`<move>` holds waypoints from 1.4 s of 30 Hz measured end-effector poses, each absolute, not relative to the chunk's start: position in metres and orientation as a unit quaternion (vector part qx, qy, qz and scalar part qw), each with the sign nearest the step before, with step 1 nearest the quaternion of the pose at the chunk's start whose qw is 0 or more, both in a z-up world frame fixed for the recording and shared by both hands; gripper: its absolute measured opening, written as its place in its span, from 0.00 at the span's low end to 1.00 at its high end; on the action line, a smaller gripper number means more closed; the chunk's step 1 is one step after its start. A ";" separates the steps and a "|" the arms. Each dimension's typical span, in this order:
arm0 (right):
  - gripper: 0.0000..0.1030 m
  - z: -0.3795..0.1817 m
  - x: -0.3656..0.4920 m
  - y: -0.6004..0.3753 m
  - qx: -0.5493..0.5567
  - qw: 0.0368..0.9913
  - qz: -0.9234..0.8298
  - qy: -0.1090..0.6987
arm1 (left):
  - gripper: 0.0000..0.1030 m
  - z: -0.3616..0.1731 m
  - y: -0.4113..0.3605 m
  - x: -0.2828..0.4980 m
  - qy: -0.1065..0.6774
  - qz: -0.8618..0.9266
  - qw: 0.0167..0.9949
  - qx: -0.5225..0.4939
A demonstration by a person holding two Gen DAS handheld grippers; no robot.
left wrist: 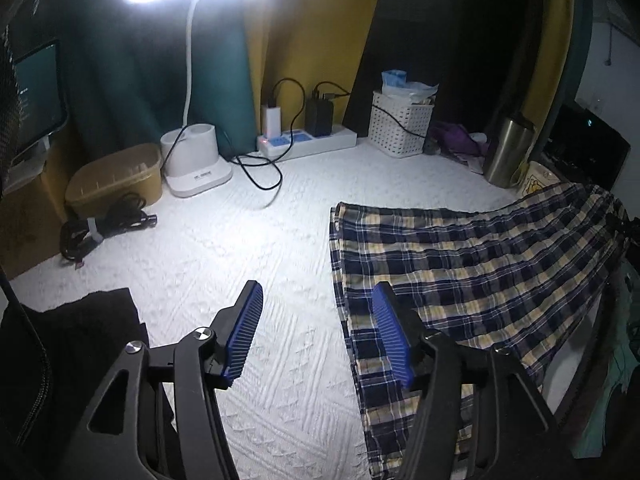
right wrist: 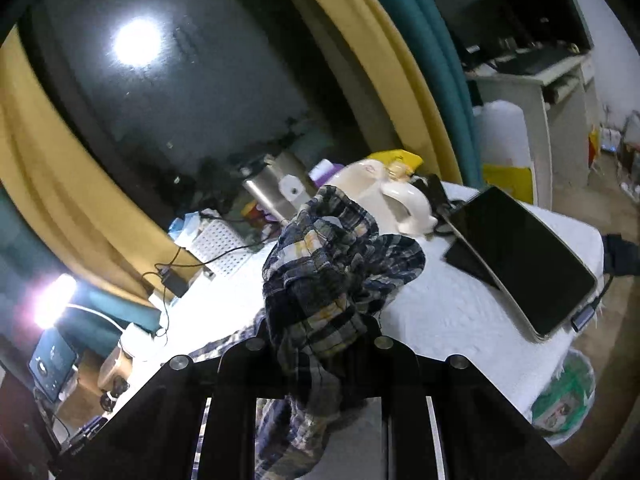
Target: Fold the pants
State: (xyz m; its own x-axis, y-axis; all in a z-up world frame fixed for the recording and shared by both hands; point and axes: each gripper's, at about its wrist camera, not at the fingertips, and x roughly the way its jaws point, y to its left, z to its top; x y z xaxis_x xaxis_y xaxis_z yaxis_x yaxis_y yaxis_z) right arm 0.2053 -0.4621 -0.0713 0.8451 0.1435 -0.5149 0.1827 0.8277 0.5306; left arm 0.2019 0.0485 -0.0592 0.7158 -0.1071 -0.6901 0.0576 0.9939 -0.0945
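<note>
Plaid pants (left wrist: 460, 264) in navy, cream and white lie on the white textured cloth (left wrist: 240, 248), their far right part lifted off the surface. My left gripper (left wrist: 318, 304) hangs open above the cloth beside the pants' left edge, nothing between its blue pads (left wrist: 245, 332). In the right wrist view a bunched wad of the plaid pants (right wrist: 328, 272) rises from between the black fingers. My right gripper (right wrist: 320, 320) is shut on it, its tips hidden under the fabric.
At the back stand a lit desk lamp (left wrist: 196, 160), a power strip (left wrist: 308, 140) with chargers and cables, a white basket (left wrist: 400, 124) and a steel tumbler (left wrist: 506, 152). A tan tub (left wrist: 116, 176) and a black cable bundle sit left. A white jug (right wrist: 384, 196) and a tablet (right wrist: 524, 260) lie right.
</note>
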 end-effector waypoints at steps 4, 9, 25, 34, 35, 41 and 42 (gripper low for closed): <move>0.19 -0.055 0.210 -0.441 0.272 0.922 0.002 0.275 | 0.56 -0.059 0.054 0.200 0.369 -0.048 0.928 -0.033; 0.19 -0.035 0.216 -0.413 0.244 0.930 0.021 0.274 | 0.56 -0.060 0.065 0.197 0.365 -0.049 0.929 -0.030; 0.19 -0.004 0.248 -0.310 0.161 0.939 0.079 0.295 | 0.68 -0.065 0.109 0.186 0.334 -0.058 0.938 -0.075; 0.19 -0.014 0.265 -0.250 0.116 0.932 0.113 0.326 | 0.68 -0.069 0.141 0.185 0.322 -0.034 0.941 -0.096; 0.19 -0.015 0.266 -0.244 0.113 0.931 0.115 0.328 | 0.68 -0.069 0.144 0.185 0.319 -0.031 0.942 -0.100; 0.19 -0.031 0.274 -0.207 0.093 0.921 0.136 0.354 | 0.68 -0.068 0.151 0.182 0.310 -0.038 0.944 -0.107; 0.19 -0.035 0.275 -0.199 0.088 0.918 0.140 0.360 | 0.68 -0.069 0.152 0.182 0.310 -0.039 0.944 -0.107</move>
State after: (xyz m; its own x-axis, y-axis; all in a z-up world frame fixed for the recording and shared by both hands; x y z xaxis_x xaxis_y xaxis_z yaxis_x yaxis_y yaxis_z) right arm 0.2751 -0.1990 -0.0353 0.7007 0.3213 -0.6370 -0.1943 0.9450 0.2630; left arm 0.1822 0.1519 -0.0687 0.8046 -0.1398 -0.5771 0.0065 0.9739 -0.2268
